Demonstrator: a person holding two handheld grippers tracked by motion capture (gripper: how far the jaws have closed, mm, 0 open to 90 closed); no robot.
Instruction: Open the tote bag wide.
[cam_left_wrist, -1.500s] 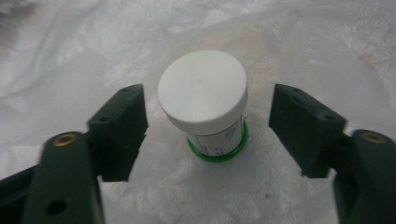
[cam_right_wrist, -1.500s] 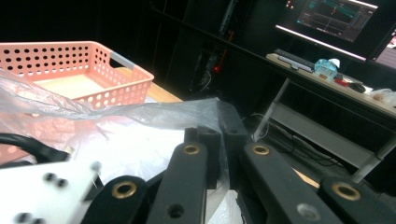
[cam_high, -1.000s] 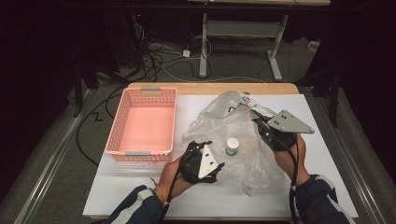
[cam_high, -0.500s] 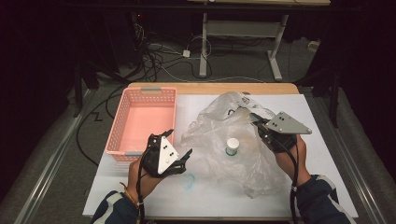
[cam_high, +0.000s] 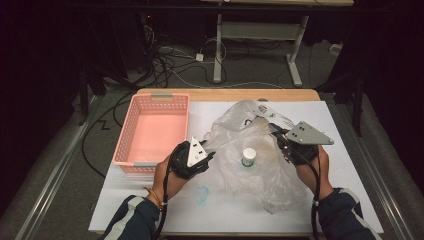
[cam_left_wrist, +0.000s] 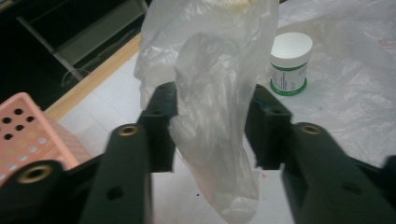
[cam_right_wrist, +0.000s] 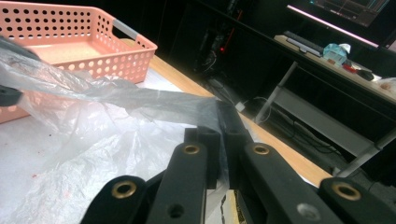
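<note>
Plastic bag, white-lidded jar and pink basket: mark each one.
plastic bag (cam_left_wrist: 210, 116), left gripper view, on the fold hanging between the jaws.
white-lidded jar (cam_high: 248, 156), high view, on its side under the lid.
pink basket (cam_high: 152, 132), high view, on its bare floor.

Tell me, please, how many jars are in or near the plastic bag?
1. A white-lidded jar stands upright on the table amid the clear bag, between the two hand-held grippers. Folds of the bag could hide others.

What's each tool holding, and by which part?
Right tool: shut on the clear crinkled plastic bag, at its rim. Left tool: jaws just closing around another rim fold; grip unclear.
</note>
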